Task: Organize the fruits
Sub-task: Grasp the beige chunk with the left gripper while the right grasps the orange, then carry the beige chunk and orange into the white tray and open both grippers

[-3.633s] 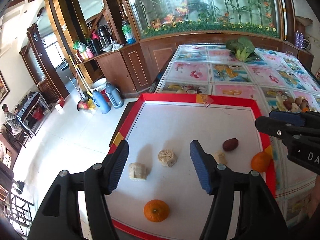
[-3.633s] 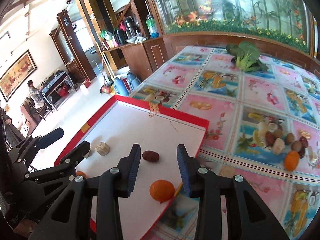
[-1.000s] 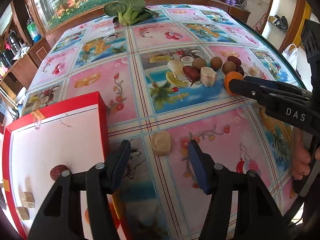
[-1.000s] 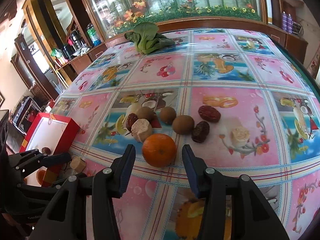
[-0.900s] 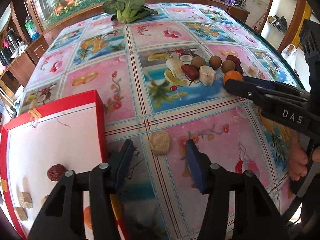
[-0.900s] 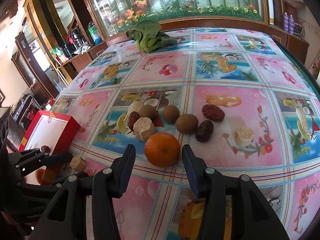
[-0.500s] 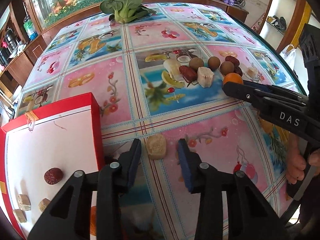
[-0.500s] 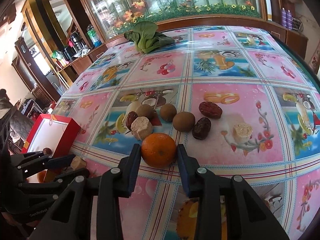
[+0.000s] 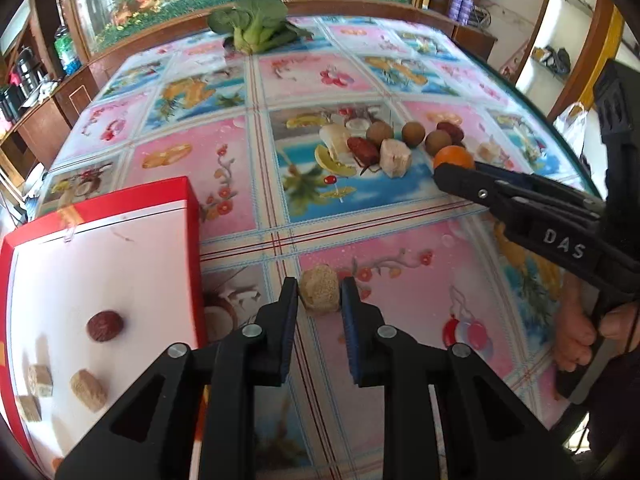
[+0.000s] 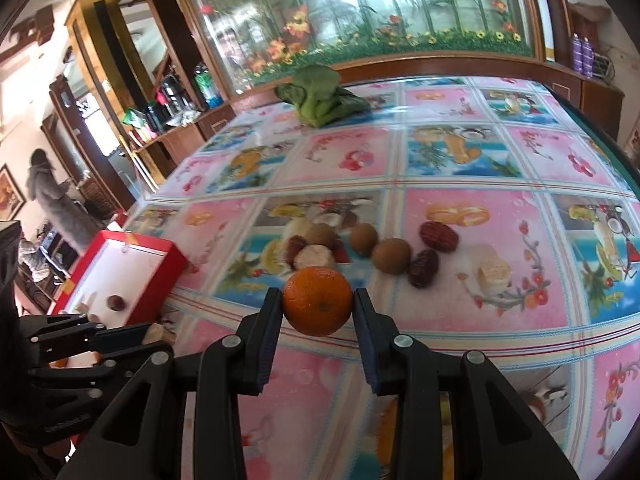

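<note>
My left gripper is shut on a beige crumbly cake piece on the tablecloth, just right of the red-rimmed white tray. My right gripper is shut on an orange at the near edge of a fruit cluster. That cluster holds brown round fruits, red dates and pale cake pieces. The tray holds a red date and several beige pieces. The right gripper and orange also show in the left wrist view.
A green leafy vegetable lies at the far side of the table. The table's curved edge runs along the right. A wooden counter and fish-tank wall stand behind. A person stands in the room at left.
Both grippers have closed: the left onto the beige cake piece, the right onto the orange. Earlier both were over the tray, then moved right across the table.
</note>
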`<state>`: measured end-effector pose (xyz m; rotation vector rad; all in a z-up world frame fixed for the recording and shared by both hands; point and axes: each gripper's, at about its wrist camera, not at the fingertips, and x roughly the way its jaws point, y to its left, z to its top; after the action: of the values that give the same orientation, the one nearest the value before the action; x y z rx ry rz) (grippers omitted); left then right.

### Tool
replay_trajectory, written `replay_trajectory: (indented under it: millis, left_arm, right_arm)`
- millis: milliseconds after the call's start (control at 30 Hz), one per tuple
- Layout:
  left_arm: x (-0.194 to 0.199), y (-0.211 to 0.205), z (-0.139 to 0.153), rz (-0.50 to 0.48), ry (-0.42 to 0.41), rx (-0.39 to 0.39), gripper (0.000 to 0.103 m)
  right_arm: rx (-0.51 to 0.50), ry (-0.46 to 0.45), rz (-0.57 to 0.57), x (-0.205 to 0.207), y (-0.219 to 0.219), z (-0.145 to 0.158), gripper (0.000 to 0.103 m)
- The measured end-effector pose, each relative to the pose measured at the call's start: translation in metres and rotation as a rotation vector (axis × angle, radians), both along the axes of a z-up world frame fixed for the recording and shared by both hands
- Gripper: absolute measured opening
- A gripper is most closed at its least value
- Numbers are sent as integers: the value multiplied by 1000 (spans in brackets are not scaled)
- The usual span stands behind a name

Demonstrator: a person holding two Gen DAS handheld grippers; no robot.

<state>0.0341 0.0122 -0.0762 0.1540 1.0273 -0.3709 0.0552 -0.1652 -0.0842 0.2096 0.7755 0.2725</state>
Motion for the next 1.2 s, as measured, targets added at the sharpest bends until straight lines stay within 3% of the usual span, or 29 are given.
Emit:
replay_trajectory:
  millis: [233,400,600,767,1200]
  left_arm:
    - [-43,48,43,66,-115,-69,23]
    - [-62,107,60,183,-174,-59,23]
    - [-71,169,45,328,-162,-31,23]
    - [-70,190,26,353,-117,-41,24]
    - [-64,201,9,368,-97,-10,24]
  right_arm:
    - [40,-26,131,-9,61,9,35]
    - [48,-45,225,-4,118,18,35]
    - [34,-7,320,3,178,16,35]
    - [4,6,391,-10,210,8,35]
    - [24,112,365,-8,204,-10,36]
